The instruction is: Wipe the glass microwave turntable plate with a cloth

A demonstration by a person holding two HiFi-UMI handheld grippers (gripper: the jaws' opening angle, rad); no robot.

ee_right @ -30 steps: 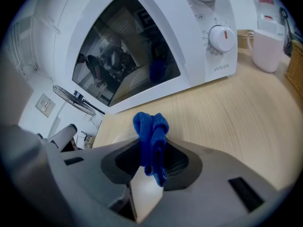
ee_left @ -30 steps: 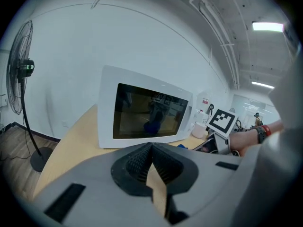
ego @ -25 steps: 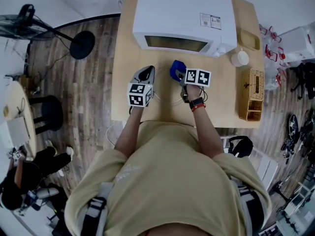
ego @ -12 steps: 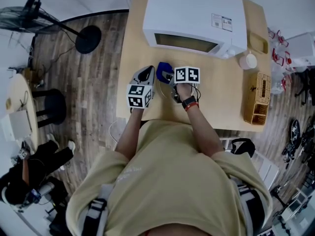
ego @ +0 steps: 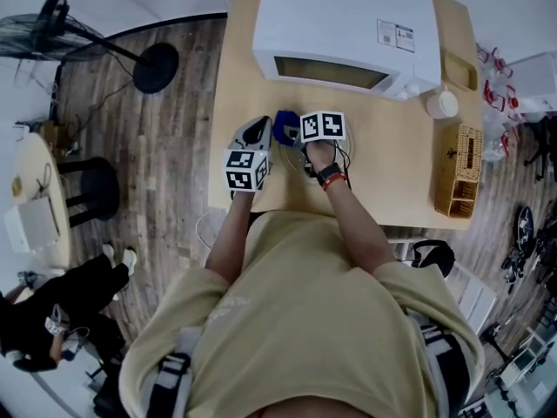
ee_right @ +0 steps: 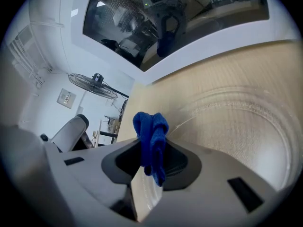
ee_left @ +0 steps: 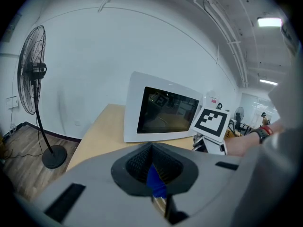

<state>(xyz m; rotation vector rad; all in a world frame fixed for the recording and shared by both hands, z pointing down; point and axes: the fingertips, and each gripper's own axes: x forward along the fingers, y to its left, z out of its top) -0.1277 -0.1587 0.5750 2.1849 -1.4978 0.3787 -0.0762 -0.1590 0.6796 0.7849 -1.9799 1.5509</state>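
Jaws on right gripper (ee_right: 152, 155) clamp cloth (ee_right: 150, 134) over plate (ee_right: 246, 126)

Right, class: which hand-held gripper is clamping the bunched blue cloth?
The right hand-held gripper: the blue cloth bunches up between its jaws; the left hand-held gripper shows only a blue sliver.

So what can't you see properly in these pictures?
Plate: head view, mostly hidden under the cloth and right tool; right gripper view, that tool's body covers its near side.
Left tool: left gripper view, blue shows between its jaws; what it pinches is unclear.
Label on the microwave: head view, too small to read.
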